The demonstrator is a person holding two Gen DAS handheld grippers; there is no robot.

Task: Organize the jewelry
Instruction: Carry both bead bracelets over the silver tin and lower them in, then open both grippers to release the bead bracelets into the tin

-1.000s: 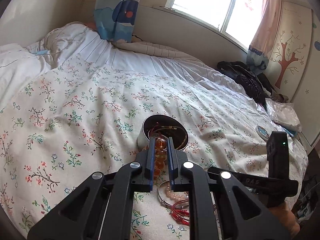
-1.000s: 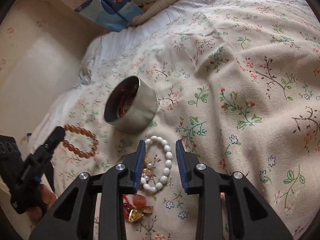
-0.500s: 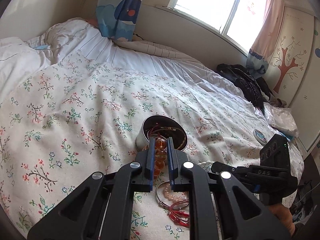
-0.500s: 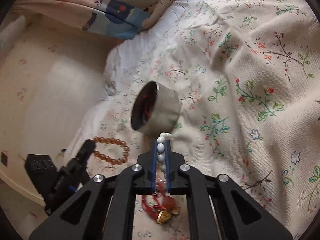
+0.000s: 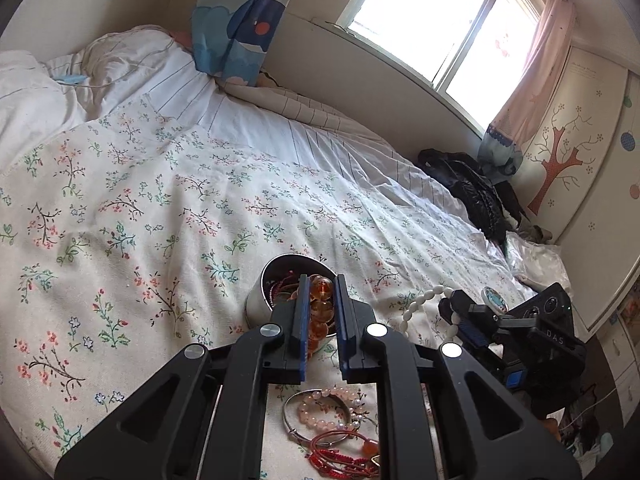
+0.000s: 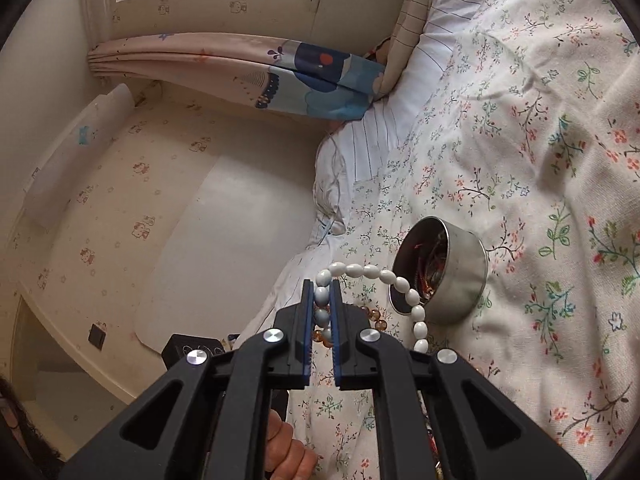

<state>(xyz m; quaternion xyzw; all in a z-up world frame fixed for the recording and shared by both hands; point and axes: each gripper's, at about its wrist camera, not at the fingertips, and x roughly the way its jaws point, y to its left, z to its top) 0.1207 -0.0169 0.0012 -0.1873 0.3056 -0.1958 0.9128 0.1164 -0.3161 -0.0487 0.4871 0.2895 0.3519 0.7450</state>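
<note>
A round metal tin [image 5: 260, 300] [image 6: 460, 280] holding tangled jewelry sits on the floral bedspread. My left gripper [image 5: 319, 288] is shut on an amber bead bracelet [image 5: 320, 308], held just in front of the tin's mouth. My right gripper [image 6: 322, 292] is shut on a white bead bracelet [image 6: 404, 292], lifted off the bed, its loop hanging down beside the tin. In the left wrist view the right gripper [image 5: 452, 308] comes in from the right with the white bracelet [image 5: 420, 304]. Amber beads [image 6: 374, 316] show behind the right fingers.
A pink bead bracelet with a silver bangle [image 5: 320, 408] and red cord bracelets [image 5: 344, 456] lie on the bedspread [image 5: 160, 240] under the left gripper. Black clothing [image 5: 472, 196] and a small round lid [image 5: 494, 294] lie at the bed's right end. A hand [image 6: 288, 452] shows low.
My right gripper closed on the white bead bracelet, lifted it off the bed and tipped up to level. The left gripper kept hold of the amber bracelet, rolling slightly.
</note>
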